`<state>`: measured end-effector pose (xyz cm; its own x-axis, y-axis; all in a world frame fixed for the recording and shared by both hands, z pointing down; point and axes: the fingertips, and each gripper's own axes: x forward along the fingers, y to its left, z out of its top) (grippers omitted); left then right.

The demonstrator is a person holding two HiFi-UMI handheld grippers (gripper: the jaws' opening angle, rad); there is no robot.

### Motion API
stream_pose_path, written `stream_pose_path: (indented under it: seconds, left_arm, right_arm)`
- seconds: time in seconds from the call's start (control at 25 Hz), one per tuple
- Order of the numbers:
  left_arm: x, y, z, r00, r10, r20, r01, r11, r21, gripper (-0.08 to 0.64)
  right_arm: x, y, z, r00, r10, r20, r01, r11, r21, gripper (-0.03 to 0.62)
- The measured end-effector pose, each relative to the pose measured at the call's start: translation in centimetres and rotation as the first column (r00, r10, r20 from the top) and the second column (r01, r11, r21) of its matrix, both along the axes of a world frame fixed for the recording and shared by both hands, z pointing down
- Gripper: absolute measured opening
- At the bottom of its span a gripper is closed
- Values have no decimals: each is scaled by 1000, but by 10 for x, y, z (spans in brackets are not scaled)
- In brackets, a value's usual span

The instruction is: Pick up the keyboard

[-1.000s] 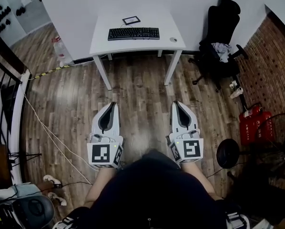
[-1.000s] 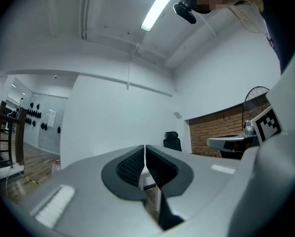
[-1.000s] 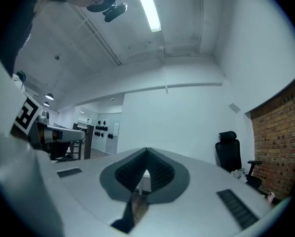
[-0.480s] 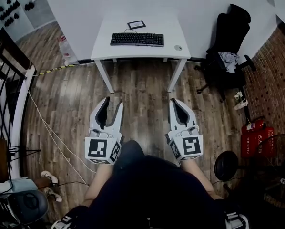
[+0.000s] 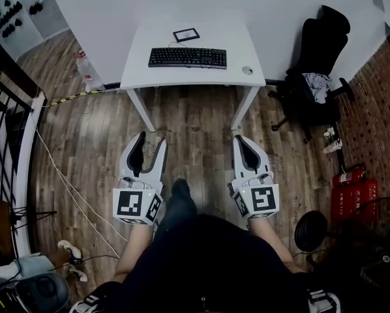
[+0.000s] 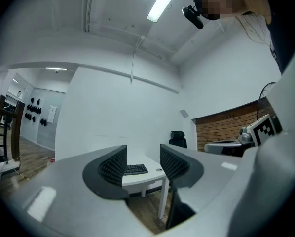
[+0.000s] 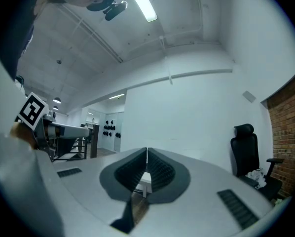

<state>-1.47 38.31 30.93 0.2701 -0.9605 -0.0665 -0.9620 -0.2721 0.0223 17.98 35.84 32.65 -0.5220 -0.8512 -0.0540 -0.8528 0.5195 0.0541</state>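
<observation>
Both forearms are mostly hidden by the person's dark torso. The left gripper (image 5: 152, 142) is held level, jaws opening around nothing; the right gripper (image 5: 240, 139) is held level, jaws pressed together, empty. The flat black keyboard (image 5: 187, 57) is seen on the white rectangular table (image 5: 157, 77), well ahead.

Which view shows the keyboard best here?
The head view: the whole keyboard lies on the white table, seen from above. The left gripper view catches only part, small and far, between the opening jaws; the right gripper view shows none.
</observation>
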Motion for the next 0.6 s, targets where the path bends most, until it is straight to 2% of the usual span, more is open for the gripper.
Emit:
stream_pose_path:
  seconds: [0.16, 0.6]
  left_arm:
    - [-20, -41, -6, 1000, 2, 16, -3, 999, 49, 196]
    - [-70, -169, 0, 997, 71, 9, -71, 997, 13, 196]
  right_arm:
    - [-20, -41, 4, 1000, -4, -14, 4, 1000, -6, 12]
    - [-70, -153, -6, 998, 37, -59, -37, 999, 7, 12]
